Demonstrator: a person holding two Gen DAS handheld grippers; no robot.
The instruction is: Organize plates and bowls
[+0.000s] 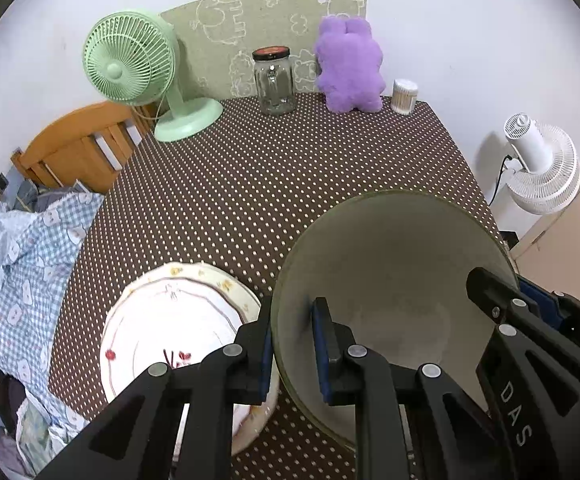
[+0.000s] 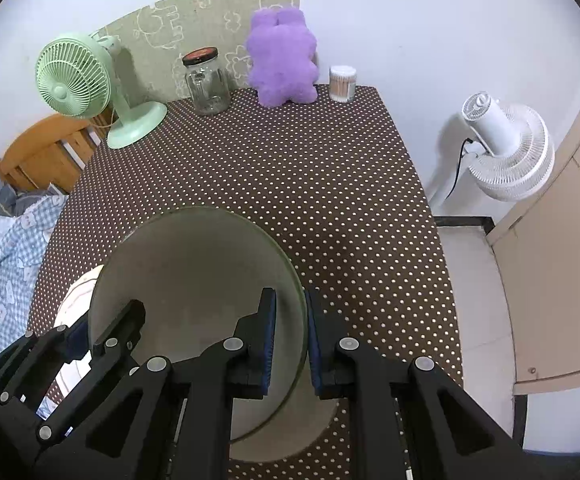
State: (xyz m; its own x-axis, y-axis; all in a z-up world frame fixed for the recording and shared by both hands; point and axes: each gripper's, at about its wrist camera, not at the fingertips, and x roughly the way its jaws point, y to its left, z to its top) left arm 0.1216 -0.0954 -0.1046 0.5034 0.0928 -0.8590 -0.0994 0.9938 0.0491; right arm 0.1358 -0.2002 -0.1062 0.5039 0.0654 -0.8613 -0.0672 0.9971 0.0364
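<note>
Bowl (image 1: 390, 280) pinched at opposite rims, left gripper (image 1: 290, 354) and right gripper (image 2: 292, 344) both clamped, probably for balance; hanging over tablecloth (image 1: 270, 184) beside plates (image 1: 170, 320), likely stacking there.

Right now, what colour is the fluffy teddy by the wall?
Purple. The teddy shows best in the right wrist view.

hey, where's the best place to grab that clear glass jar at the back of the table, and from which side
Probably the body of the glass jar, just under its dark lid, coming in level from the near, open side of the table. It stands upright, the green fan and purple plush toy flank it, and the wall sits behind.
</note>
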